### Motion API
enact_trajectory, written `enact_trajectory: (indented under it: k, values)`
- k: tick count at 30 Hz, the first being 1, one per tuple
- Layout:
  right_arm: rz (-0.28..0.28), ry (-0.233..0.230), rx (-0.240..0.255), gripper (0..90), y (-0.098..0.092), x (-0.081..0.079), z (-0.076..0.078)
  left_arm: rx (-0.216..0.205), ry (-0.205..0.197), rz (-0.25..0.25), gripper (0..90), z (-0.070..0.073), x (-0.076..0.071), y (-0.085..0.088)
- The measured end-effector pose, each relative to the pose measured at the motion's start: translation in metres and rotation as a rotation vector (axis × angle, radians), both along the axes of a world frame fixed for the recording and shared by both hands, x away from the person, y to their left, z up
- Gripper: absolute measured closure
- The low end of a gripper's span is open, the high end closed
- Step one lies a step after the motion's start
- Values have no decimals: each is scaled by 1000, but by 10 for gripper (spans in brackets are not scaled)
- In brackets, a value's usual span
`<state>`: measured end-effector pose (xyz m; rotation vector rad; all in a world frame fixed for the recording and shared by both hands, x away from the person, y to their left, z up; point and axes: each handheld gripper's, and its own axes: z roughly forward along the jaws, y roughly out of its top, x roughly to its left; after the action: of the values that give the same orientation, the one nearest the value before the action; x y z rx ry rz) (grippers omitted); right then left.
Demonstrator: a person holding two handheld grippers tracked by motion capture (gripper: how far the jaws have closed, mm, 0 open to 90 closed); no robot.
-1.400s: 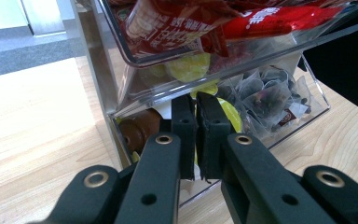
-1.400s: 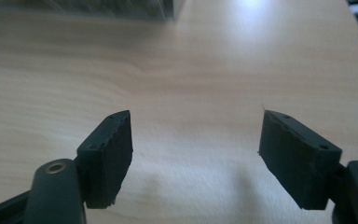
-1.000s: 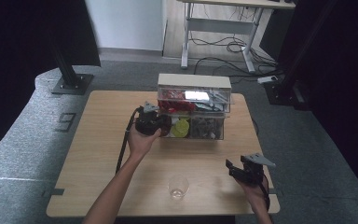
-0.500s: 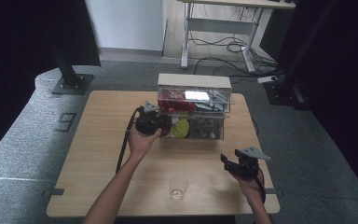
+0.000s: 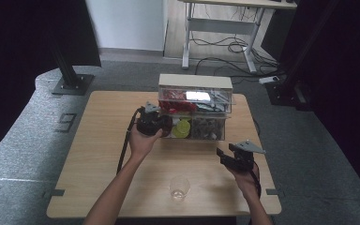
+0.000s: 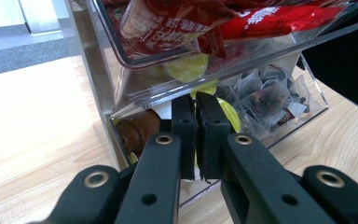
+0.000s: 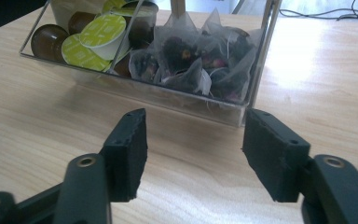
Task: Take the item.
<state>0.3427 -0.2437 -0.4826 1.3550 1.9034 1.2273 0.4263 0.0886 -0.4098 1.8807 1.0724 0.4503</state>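
Your left gripper (image 6: 196, 135) has its jaws pressed together at the clear organizer's (image 5: 194, 112) lower drawer (image 6: 223, 126), nothing visibly between them. Your right gripper (image 7: 193, 154) sits wide apart over the table (image 5: 98, 140).

In the left gripper view, the clear organizer (image 6: 121, 88) runs off the top and right edges, so its upper drawer of red packets (image 6: 200, 23) is cut short. The left gripper (image 6: 196, 140) has its jaws nearly together at the organizer's lower drawer front; whether they pinch anything there cannot be told. In the right gripper view, the organizer's upper part is cropped away. In the high view, the glass cup (image 5: 179, 187), in front of the organizer, is too small to show any contents.
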Motion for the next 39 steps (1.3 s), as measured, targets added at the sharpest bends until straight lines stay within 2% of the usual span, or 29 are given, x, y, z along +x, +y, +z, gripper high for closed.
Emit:
enact_trajectory:
  k: [4,8,22,27,30,34,39]
  values:
    - [-5,-15,0,438,2,4,2,-4,3,-1,865,0,0,0]
    - [13,-22,9,465,6,8,5,-7,5,1,866,0,1,0]
    - [72,-16,18,499,19,28,15,-1,6,-2,864,0,1,-1]
    - [87,-16,37,522,24,34,19,-4,8,-3,862,0,1,-2]
    - [86,-10,35,530,26,39,20,-10,12,-2,862,0,1,-2]
    - [74,-4,32,539,28,46,19,9,1,-3,862,0,1,-5]
    - [72,-4,32,549,31,52,20,-2,6,-8,863,0,2,-5]
